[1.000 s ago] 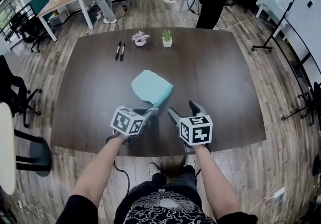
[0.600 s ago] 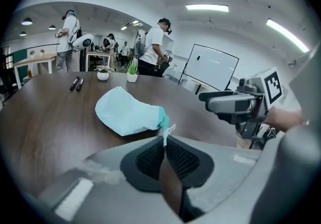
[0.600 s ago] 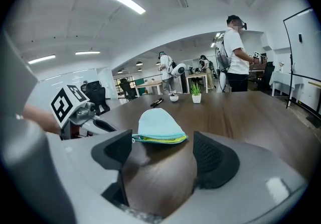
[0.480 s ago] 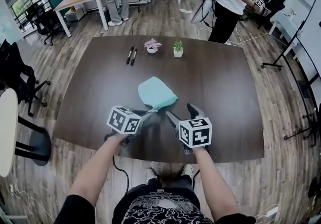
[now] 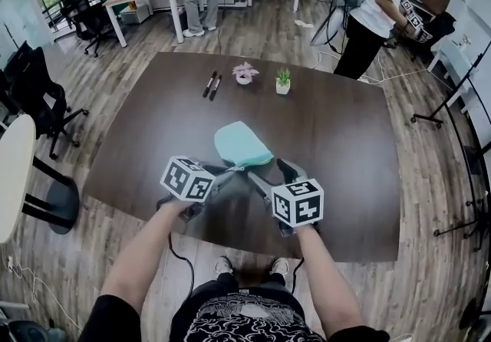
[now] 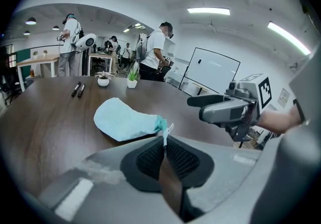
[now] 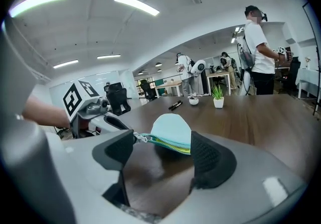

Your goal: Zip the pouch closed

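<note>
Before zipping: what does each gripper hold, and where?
Left gripper pinches the pouch's end tab. Right gripper, jaws just closing slightly, straddles the zipper edge, gripping nothing.

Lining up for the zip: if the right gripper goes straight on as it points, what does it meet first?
Likely the pouch, its zipper edge, lying just ahead between the open jaws of the right gripper.

The pouch (image 5: 242,144) looks like soft, matt teal cloth, faintly creased. The table (image 5: 337,133) is dark wood grain, smooth with a low sheen. On my left gripper (image 6: 164,143) the pads (image 6: 183,160) are black, ribbed and matt.
</note>
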Available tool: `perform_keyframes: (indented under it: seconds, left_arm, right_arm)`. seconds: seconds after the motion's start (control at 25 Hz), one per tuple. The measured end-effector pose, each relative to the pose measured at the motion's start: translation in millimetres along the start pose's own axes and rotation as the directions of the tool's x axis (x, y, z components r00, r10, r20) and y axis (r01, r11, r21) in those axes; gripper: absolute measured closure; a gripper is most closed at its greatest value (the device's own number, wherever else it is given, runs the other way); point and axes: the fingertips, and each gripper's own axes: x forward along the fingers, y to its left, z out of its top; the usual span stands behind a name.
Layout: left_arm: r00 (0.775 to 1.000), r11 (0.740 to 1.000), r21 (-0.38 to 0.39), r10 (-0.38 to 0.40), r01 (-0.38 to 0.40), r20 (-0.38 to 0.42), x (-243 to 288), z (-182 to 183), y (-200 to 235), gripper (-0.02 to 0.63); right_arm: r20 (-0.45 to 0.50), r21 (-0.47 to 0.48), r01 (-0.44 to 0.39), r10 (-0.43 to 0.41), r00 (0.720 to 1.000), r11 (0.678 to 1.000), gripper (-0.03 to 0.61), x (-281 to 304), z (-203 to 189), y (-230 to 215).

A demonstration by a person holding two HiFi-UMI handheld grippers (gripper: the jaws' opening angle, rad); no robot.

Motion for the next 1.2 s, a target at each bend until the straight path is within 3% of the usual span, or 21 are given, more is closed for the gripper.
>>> perform_keyframes:
  seconds: [0.36, 0.8, 1.2]
  left_arm:
    - [1.0, 1.0, -0.009, 0.001, -0.001, 0.023, -5, 8, -10, 0.592]
    - [1.0, 1.0, 0.001, -0.006, 0.006, 0.014, -7, 7, -24, 0.593]
    - [1.0, 1.0, 0.002, -0.011, 0.011, 0.012, -10, 2, -27, 0.592]
  right_arm:
    - [-0.035, -0.029, -0.125, 0.123, 0.992, 0.992, 0.246, 9, 5, 10]
    - [-0.106, -0.017, -0.292, 0.289, 0.952, 0.956, 0.332, 17, -9, 37]
    - [-0.14, -0.008, -0.339, 0.335, 0.932, 0.941, 0.438, 22, -19, 51]
